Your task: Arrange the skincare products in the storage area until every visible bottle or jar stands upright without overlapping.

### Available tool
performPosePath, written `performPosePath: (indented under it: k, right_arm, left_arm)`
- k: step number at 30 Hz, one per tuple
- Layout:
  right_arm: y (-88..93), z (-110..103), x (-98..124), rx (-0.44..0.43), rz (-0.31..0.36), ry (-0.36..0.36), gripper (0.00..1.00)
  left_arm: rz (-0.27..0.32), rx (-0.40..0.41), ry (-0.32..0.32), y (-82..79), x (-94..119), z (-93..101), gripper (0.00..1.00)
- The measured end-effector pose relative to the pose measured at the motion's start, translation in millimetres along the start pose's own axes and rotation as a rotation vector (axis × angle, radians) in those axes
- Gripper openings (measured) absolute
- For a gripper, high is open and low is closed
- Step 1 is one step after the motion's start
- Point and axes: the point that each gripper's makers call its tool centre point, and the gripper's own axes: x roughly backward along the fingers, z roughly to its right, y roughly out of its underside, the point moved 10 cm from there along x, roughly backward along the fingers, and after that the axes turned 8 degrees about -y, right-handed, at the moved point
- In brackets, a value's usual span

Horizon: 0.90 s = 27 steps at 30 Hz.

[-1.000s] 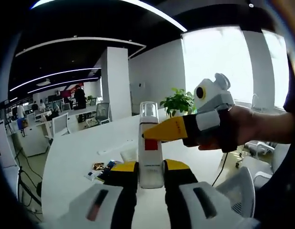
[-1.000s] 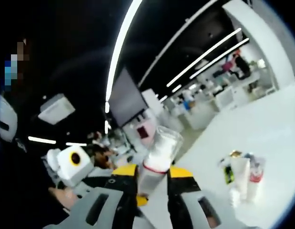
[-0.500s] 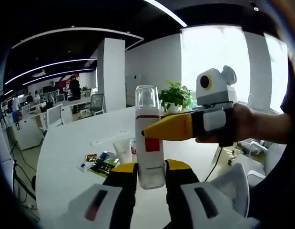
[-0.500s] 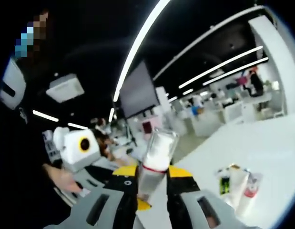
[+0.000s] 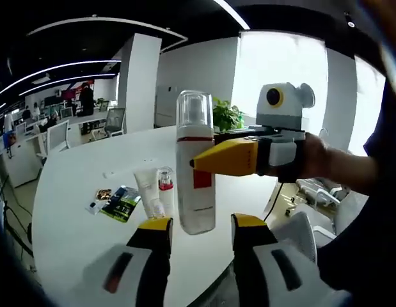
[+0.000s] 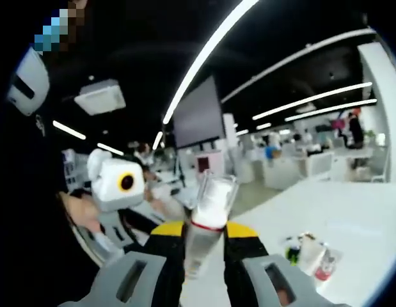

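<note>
Left gripper (image 5: 201, 225) newly off cylindrical bottle (image 5: 195, 167).

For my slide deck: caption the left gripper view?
Right gripper clamps a white pump bottle upright above the open left gripper.

Left gripper (image 5: 201, 225) parted, right gripper (image 6: 204, 231) clamped.

The pump bottle's (image 6: 207, 220) base is hidden between the jaws; beyond it, the tubes (image 6: 311, 257) on the table (image 6: 351, 224) blur together.
</note>
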Motion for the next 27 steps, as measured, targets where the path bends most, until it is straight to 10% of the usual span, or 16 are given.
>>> performPosePath:
  k: [8,19,27]
  right_arm:
    - [-1.7,15,15,0.034,-0.041,0.021,0.15]
    - [12.6,25,26,0.003,-0.059,0.056,0.15]
    - [2.8,21,22,0.047,-0.026,0.037,0.15]
  left_arm:
    - [-0.128,-0.028,0.011,14.3,-2,-14.0,0.77]
    - [-0.171,-0.03,0.036,28.6,18,-32.7,0.93]
    - [-0.171,0.004,-0.061,31.8,37,-59.1,0.99]
